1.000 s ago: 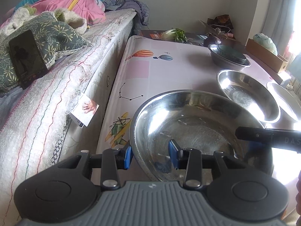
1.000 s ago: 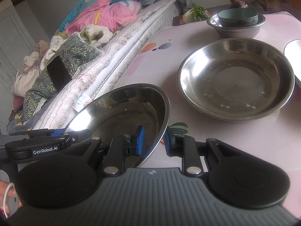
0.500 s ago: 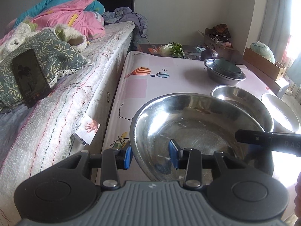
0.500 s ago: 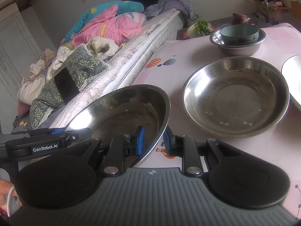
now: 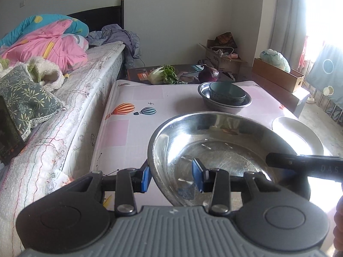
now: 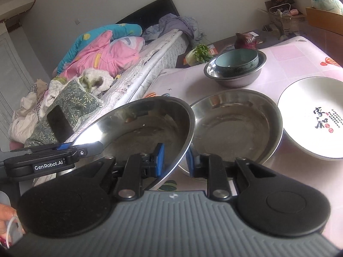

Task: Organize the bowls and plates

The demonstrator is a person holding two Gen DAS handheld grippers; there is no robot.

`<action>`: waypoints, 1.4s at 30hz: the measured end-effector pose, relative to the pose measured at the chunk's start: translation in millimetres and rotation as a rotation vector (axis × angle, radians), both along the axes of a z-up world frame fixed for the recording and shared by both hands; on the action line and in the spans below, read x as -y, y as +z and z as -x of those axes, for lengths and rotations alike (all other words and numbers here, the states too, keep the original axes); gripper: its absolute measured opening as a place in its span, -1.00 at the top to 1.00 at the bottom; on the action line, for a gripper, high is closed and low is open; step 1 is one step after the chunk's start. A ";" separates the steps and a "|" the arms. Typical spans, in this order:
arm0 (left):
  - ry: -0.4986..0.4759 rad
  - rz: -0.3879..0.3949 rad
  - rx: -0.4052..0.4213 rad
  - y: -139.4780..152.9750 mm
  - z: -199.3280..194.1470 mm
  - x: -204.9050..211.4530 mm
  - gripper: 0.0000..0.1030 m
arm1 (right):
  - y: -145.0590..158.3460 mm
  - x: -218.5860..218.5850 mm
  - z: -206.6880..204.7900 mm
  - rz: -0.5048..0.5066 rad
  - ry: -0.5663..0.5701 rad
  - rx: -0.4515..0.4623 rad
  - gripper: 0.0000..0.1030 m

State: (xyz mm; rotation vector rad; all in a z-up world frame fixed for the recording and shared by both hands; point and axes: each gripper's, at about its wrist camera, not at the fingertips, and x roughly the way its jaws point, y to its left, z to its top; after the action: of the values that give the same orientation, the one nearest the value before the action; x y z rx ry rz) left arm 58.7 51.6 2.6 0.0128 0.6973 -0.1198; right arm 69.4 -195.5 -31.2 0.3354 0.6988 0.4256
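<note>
Pink patterned cloth covers the table (image 5: pixel 137 98), which stands hard against a bed (image 5: pixel 64 98) heaped with bright bedding. Both grippers grip one steel plate (image 5: pixel 214 150) by opposite edges, and it hangs tilted, clear of the cloth.

Seen from the left wrist, the left gripper (image 5: pixel 172 177) is clamped on the plate's near-left rim: its left blue pad sits outside the wall, its right pad inside the dish, moderately parted with the metal between them. Beyond the fingers stands a steel basin (image 5: pixel 225 105) with a teal bowl (image 5: pixel 227 92) nested in it. Right of the fingers the edge of a white plate (image 5: pixel 300 135) shows past the held rim.

Seen from the right wrist, the right gripper (image 6: pixel 174 160) pinches the plate's right rim, its pads narrowly parted, the left pad inside the dish and the right one outside. Just right of those fingers a second steel plate (image 6: pixel 235 128) lies flat on the cloth, partly behind the held rim. Further right lies the white plate with dark lettering.
</note>
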 end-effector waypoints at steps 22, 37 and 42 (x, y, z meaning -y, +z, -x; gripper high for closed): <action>-0.170 0.040 -0.132 -42.5 -81.7 67.9 0.22 | -34.5 77.9 -33.4 0.007 -0.206 -0.088 0.54; -0.170 0.053 -0.145 -49.1 -90.6 68.1 0.19 | -35.4 72.9 -48.5 0.110 -0.239 -0.056 0.13; -0.160 0.054 -0.149 -50.0 -90.4 65.4 0.12 | -37.4 76.8 -50.8 0.104 -0.252 -0.065 0.04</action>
State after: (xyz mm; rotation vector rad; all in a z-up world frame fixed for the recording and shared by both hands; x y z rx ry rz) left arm 149.1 -13.8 -47.4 0.0085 0.8418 -0.2955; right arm 120.2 -272.3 -68.7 0.3347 0.7291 0.1394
